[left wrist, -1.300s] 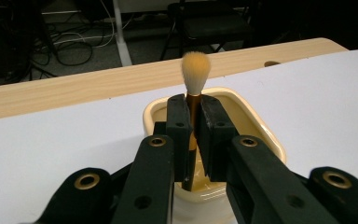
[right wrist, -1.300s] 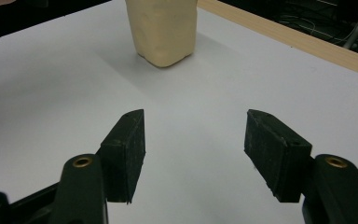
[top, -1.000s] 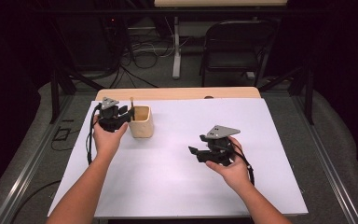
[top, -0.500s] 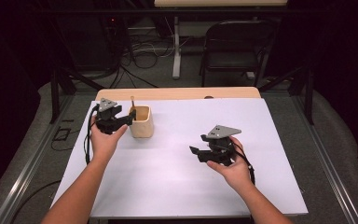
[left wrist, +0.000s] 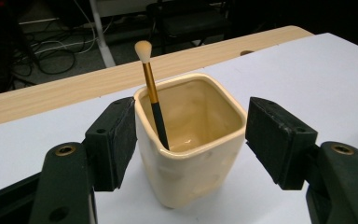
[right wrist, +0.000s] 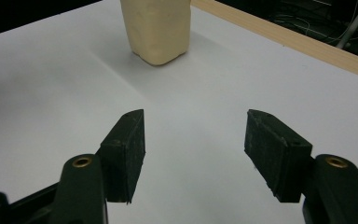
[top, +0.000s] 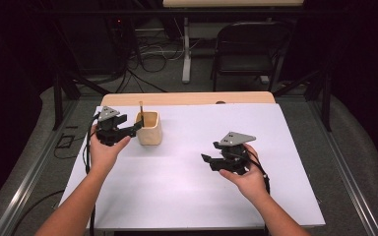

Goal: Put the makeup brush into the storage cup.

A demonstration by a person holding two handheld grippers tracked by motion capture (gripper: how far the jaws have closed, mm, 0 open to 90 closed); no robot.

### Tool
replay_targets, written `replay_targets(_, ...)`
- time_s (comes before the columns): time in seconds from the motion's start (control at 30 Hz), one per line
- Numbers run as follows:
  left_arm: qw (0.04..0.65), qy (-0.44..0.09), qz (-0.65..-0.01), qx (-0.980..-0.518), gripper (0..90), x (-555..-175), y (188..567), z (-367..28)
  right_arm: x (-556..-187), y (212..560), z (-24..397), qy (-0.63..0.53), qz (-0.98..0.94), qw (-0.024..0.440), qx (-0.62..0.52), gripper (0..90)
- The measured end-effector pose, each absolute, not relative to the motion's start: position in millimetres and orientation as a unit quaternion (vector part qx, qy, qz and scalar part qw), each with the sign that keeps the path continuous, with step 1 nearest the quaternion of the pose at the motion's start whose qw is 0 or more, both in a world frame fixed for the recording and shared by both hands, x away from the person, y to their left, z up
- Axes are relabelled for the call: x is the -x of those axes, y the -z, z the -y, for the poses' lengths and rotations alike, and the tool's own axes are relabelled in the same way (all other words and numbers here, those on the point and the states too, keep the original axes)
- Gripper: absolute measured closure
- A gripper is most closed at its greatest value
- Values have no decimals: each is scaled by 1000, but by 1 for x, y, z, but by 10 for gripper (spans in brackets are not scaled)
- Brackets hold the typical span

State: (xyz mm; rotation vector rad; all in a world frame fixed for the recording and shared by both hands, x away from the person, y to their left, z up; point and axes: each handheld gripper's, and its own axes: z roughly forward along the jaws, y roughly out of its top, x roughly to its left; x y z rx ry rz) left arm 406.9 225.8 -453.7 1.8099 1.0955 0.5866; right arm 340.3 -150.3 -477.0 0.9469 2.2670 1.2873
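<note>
**Two grippers, one cup and a brush**

The cream cup [left wrist: 189, 144] stands upright near the table's [top: 187, 196] back left corner, with a makeup brush [left wrist: 152, 95] leaning inside it, bristles up. The left gripper [left wrist: 189, 135] sits at the cup, its jaws spread to either side of the cup's walls; a gap shows on the right, and the left pad sits right at the wall. The jaws have just been opening. The right gripper [right wrist: 193, 140], well apart over bare white table, holds its jaws spread with nothing between them.

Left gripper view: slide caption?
Open left gripper straddles cream ceramic cup holding a makeup brush.
</note>
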Motion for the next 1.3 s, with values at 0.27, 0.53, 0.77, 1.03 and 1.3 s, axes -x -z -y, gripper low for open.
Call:
replay_targets(0.27, 460, -230, -434, -740, 344, -396, 453, -228, -340, 477, 153, -455, -805, 182, -336, 378)
replay_targets(0.53, 460, -223, -422, -749, 345, -385, 455, -226, -337, 476, 157, -456, -804, 185, -334, 378)
replay_targets(0.77, 463, -218, -412, -754, 346, -376, 457, -224, -335, 478, 164, -455, -804, 183, -337, 378)
replay_targets(1.03, 467, -212, -402, -759, 345, -365, 459, -222, -332, 479, 171, -455, -804, 183, -336, 377)
replay_targets(1.3, 472, -208, -397, -759, 345, -355, 461, -223, -328, 479, 179, -455, -803, 188, -335, 376)
